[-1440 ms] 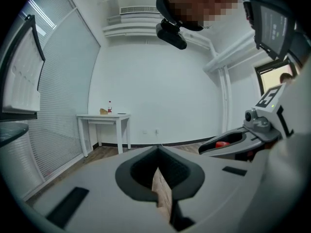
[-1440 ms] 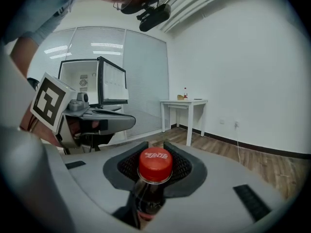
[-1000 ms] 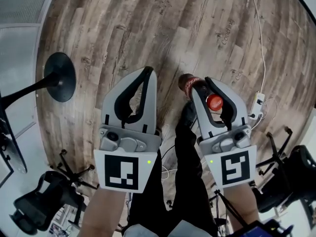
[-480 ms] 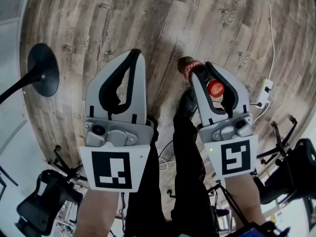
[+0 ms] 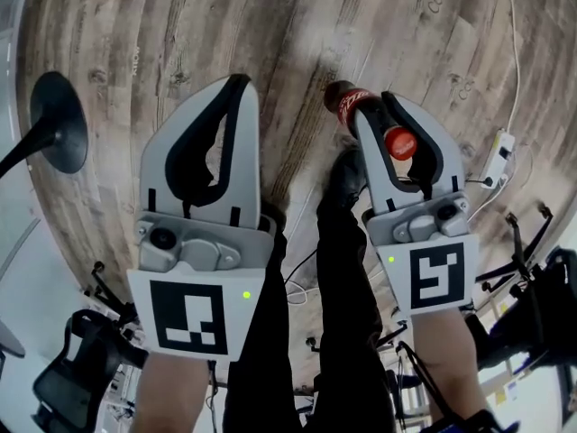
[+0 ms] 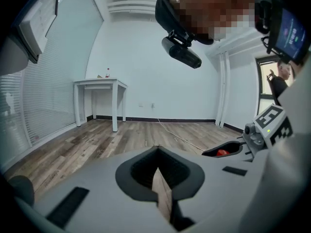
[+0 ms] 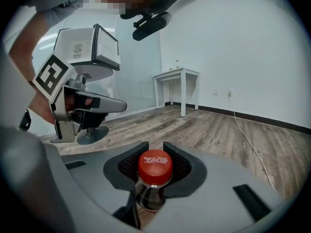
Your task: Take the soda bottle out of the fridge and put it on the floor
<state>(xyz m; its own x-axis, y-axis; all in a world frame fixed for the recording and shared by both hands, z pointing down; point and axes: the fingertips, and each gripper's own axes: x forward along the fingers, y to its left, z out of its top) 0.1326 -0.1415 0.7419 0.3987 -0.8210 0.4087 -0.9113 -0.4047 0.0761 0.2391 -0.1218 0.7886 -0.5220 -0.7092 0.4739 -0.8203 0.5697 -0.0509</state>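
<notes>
Head view: soda bottle (image 5: 350, 108) hangs above floor (image 5: 270, 34).

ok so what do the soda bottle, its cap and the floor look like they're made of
Bottle: probably clear plastic, glossy; dark liquid shows through the neck, though glass can't be ruled out.
Cap: red plastic by the look, smooth with a slight sheen and white print on top.
Floor: wood-look planks, matte, with grain and seams; real wood or laminate, can't tell.
</notes>
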